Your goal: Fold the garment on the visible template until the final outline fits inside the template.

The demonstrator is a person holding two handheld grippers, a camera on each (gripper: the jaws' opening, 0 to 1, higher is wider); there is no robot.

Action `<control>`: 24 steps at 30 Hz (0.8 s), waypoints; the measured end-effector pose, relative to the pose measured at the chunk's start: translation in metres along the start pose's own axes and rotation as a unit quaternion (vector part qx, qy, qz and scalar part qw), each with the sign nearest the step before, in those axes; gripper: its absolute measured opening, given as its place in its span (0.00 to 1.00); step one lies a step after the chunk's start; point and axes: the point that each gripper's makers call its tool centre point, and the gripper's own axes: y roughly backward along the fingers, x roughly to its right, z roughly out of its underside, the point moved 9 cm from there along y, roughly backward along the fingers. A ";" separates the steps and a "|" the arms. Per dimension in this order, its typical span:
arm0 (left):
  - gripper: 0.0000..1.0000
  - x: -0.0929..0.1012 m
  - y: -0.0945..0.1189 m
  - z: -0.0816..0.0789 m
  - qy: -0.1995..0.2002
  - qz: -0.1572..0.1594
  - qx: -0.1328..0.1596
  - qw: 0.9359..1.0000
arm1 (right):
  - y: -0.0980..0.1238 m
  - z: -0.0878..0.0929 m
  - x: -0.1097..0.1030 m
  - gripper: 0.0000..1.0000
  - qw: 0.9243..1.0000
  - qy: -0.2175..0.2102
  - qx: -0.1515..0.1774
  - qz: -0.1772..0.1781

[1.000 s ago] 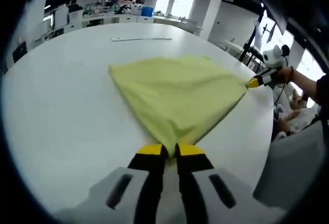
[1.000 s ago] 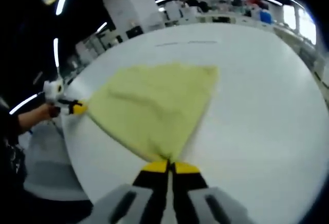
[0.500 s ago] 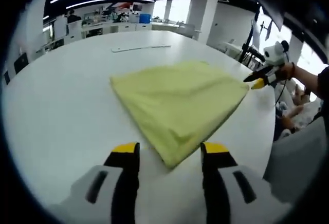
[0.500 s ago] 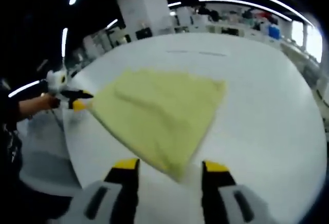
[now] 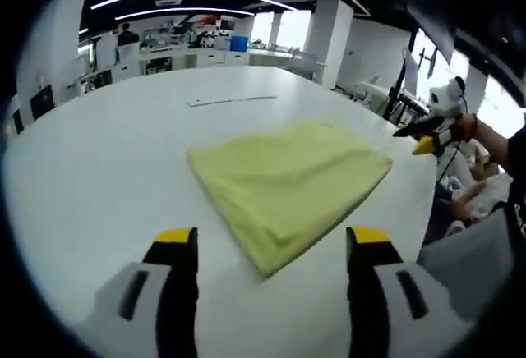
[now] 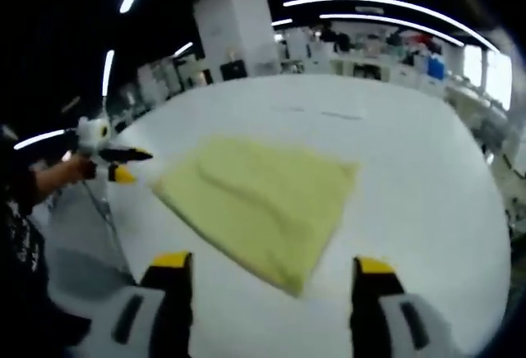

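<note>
Garment (image 5: 288,185) flat on table (image 5: 99,169), ahead of open left claw (image 5: 269,247).

Bare white table (image 5: 99,169) all round the folded yellow garment (image 5: 288,181) — nothing blocks approach.

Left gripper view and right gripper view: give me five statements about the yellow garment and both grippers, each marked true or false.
1. The pale yellow folded cloth garment lies flat on the white table. True.
2. The left gripper clamps the garment's corner. False: its jaws stand wide open, clear of the cloth.
3. The right gripper is open. True.
4. The garment is blue. False: it is yellow.
5. In the left gripper view, the right gripper hangs beyond the table's edge, off the cloth. True.
</note>
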 end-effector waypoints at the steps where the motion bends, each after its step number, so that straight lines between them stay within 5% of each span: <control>1: 0.74 0.001 0.005 -0.001 -0.009 -0.004 -0.001 1.000 | 0.004 -0.003 -0.002 0.84 1.000 0.005 0.006 0.003; 11: 0.86 0.013 0.027 -0.007 -0.016 -0.022 -0.002 1.000 | 0.027 -0.014 -0.028 0.99 0.999 0.029 0.031 -0.003; 17: 0.98 0.020 0.038 -0.007 -0.008 -0.022 0.010 1.000 | 0.034 -0.013 -0.037 0.99 0.999 0.041 0.026 -0.006; 24: 0.99 0.018 0.046 0.001 -0.010 -0.034 0.015 0.999 | 0.043 -0.005 -0.039 0.99 0.999 0.032 0.032 0.012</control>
